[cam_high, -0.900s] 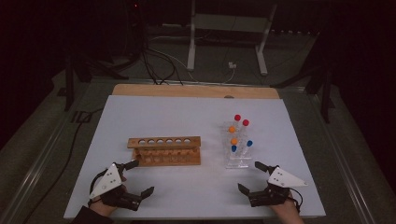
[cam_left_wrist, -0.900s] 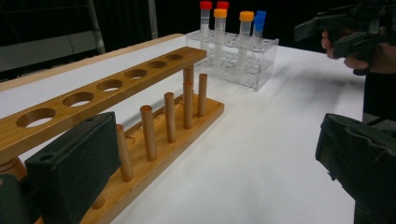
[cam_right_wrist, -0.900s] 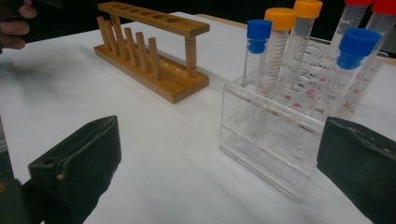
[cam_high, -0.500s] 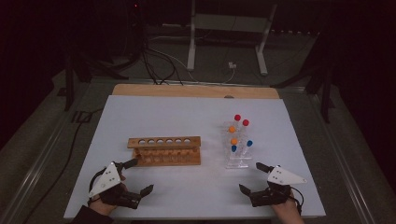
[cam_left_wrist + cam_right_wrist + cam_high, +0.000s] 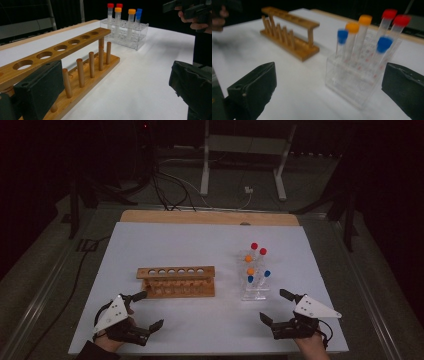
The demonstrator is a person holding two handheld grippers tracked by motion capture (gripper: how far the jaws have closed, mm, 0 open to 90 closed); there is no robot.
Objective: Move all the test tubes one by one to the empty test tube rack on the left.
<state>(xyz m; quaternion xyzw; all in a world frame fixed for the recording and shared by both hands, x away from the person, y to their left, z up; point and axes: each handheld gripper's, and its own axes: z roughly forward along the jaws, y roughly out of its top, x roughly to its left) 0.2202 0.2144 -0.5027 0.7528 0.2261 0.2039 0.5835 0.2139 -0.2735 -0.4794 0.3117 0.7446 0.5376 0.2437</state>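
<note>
A wooden test-tube rack (image 5: pixel 176 281) with a row of empty holes lies at the middle of the white table. To its right stands a clear plastic rack (image 5: pixel 255 289) holding several tubes with red, orange and blue caps. My left gripper (image 5: pixel 151 309) rests open near the front edge, just left of the wooden rack (image 5: pixel 75 50); nothing is between its jaws. My right gripper (image 5: pixel 272 305) is open at the front right, close to the clear rack (image 5: pixel 354 82), which sits between and beyond its jaws untouched. The left gripper view also shows the tubes (image 5: pixel 117 15) farther off.
The white table top (image 5: pixel 200 245) ends in a wooden strip (image 5: pixel 210 217) at the back. Beyond it are a dark floor, cables (image 5: pixel 165 180) and a metal stand (image 5: pixel 240 165). The other hand (image 5: pixel 197 17) shows at the upper right of the left gripper view.
</note>
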